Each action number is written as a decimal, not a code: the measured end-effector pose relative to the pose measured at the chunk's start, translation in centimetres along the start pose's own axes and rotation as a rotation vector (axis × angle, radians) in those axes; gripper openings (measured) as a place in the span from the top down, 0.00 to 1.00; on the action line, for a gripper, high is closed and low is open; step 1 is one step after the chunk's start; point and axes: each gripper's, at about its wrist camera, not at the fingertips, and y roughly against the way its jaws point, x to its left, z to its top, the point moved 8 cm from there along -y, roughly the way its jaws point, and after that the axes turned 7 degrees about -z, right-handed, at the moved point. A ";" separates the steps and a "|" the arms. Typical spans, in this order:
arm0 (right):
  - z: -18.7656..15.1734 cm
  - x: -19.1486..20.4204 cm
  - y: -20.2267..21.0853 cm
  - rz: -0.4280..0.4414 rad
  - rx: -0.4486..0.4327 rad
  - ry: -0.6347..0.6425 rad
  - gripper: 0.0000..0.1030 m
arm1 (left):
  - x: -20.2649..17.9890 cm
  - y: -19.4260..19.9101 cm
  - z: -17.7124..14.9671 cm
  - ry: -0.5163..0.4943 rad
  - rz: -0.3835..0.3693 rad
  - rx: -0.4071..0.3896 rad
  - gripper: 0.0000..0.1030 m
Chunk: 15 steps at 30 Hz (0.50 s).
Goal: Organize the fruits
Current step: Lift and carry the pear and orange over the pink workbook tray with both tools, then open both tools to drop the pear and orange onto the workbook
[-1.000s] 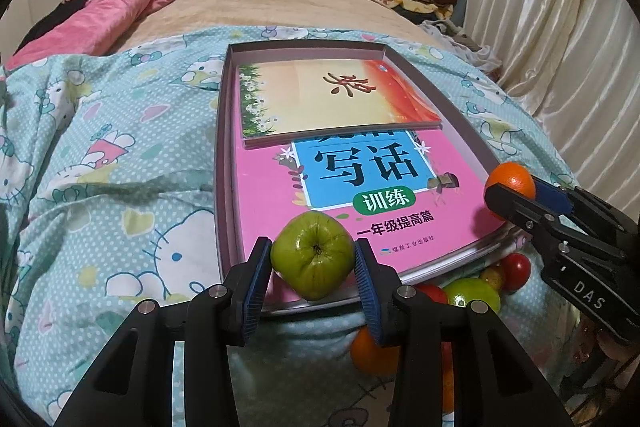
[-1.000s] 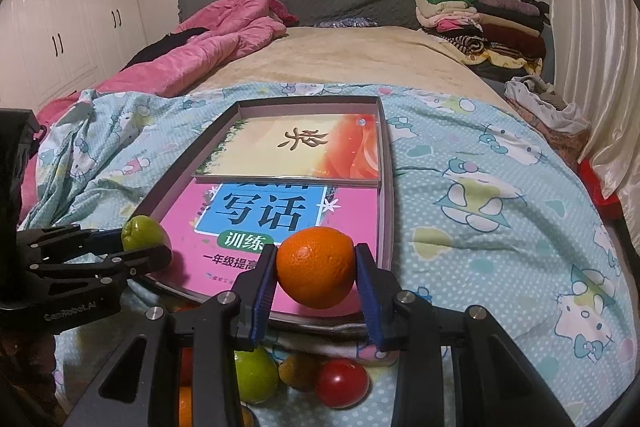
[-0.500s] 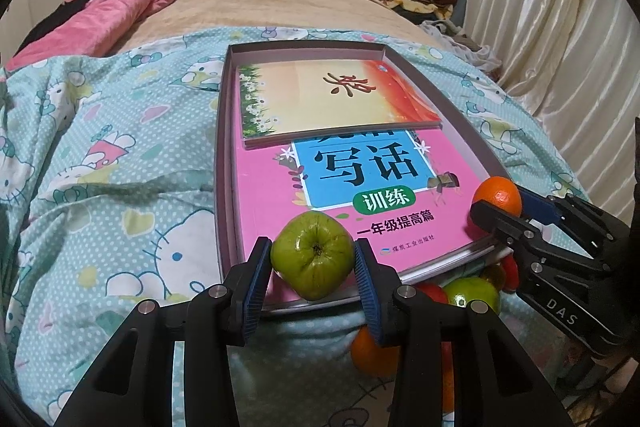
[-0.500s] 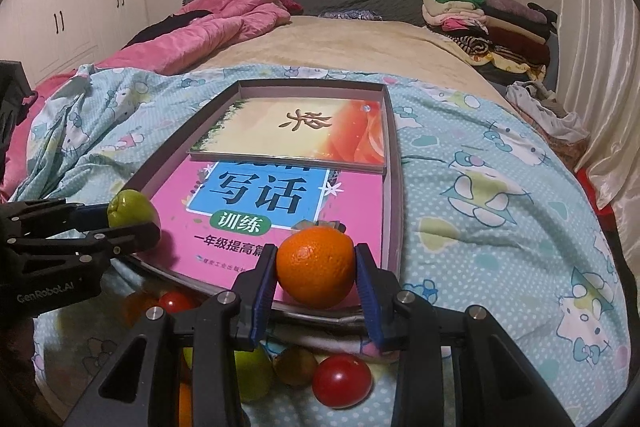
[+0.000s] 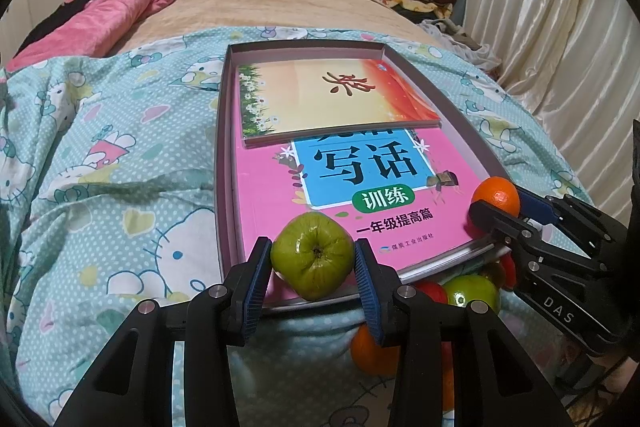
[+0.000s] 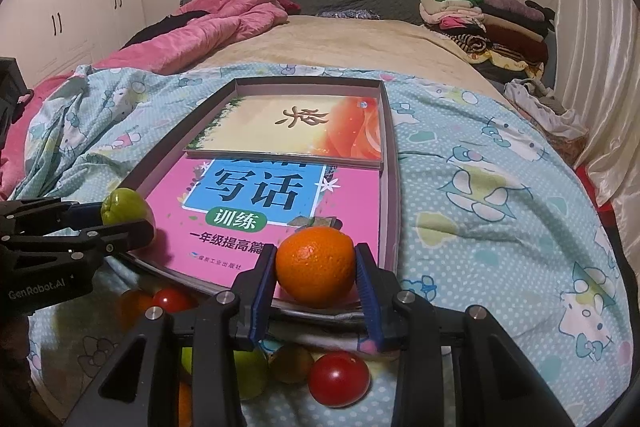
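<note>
Right claw [image 6: 316,275] nearer pink book [image 6: 256,215].

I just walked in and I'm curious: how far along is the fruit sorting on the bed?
Early, it seems. No fruit lies in the shallow box yet; only the pink book and another book are there. In hand: the left gripper clamps a green apple, the right gripper an orange, both at the box's near edge. Left: a red tomato and more fruit on the bedspread below.

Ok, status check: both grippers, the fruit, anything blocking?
Left gripper shut on green apple. Right gripper shut on orange. Both over tray near edge; books fill it.
</note>
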 end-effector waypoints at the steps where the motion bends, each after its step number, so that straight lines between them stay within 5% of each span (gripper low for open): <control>1: 0.0 0.0 0.0 0.000 0.000 0.000 0.62 | 0.0 0.0 0.0 0.001 -0.001 0.000 0.59; 15: 0.1 0.1 0.5 0.048 -0.010 -0.054 0.58 | 0.0 0.5 0.1 0.020 -0.020 -0.006 0.58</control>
